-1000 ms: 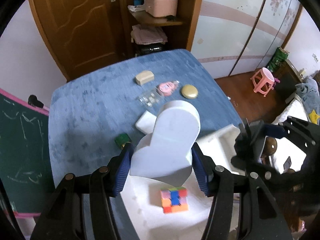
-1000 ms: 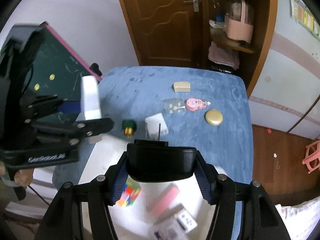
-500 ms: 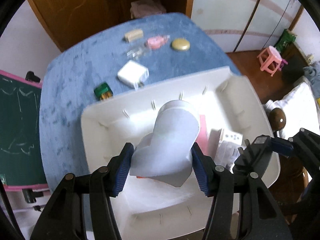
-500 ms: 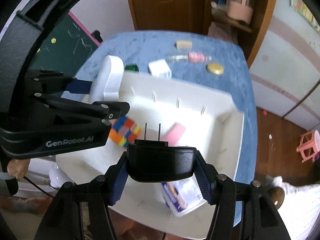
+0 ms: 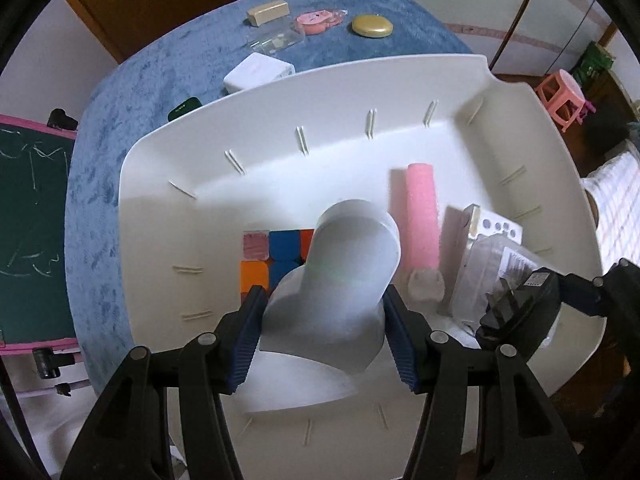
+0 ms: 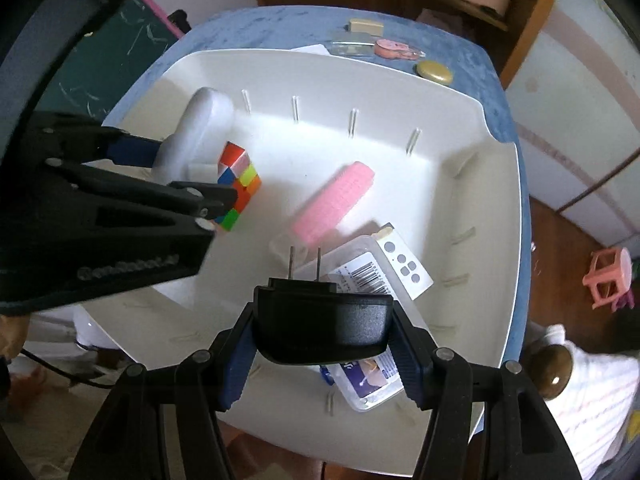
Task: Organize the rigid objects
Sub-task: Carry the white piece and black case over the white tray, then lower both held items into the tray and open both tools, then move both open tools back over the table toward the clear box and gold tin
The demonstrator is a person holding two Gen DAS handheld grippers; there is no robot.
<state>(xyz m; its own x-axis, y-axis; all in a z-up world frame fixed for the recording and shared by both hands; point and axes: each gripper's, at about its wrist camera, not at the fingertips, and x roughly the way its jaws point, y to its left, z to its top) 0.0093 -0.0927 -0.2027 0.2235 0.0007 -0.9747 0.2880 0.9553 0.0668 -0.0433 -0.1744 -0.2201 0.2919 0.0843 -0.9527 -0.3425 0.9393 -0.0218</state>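
My left gripper (image 5: 322, 334) is shut on a white rounded plastic piece (image 5: 340, 288) and holds it inside the white bin (image 5: 280, 104), over a colour cube (image 5: 276, 256). The piece also shows in the right wrist view (image 6: 196, 132), next to the cube (image 6: 236, 184). My right gripper (image 6: 322, 354) is shut on a black plug adapter (image 6: 324, 326), prongs forward, above a clear plastic box (image 6: 372, 280) in the bin (image 6: 460, 208). The adapter also shows in the left wrist view (image 5: 520, 312). A pink block (image 5: 420, 216) lies in the bin's middle (image 6: 334, 202).
On the blue tablecloth (image 5: 120, 92) behind the bin lie a white charger (image 5: 258, 72), a green item (image 5: 184, 108), a clear case (image 5: 276, 38), a beige block (image 5: 268, 12), a pink item (image 5: 318, 24) and a gold disc (image 5: 372, 26). A chalkboard (image 5: 28, 208) stands left.
Both grippers have dropped lower into the white bin with their loads. The cube, pink block and clear box now look much closer.
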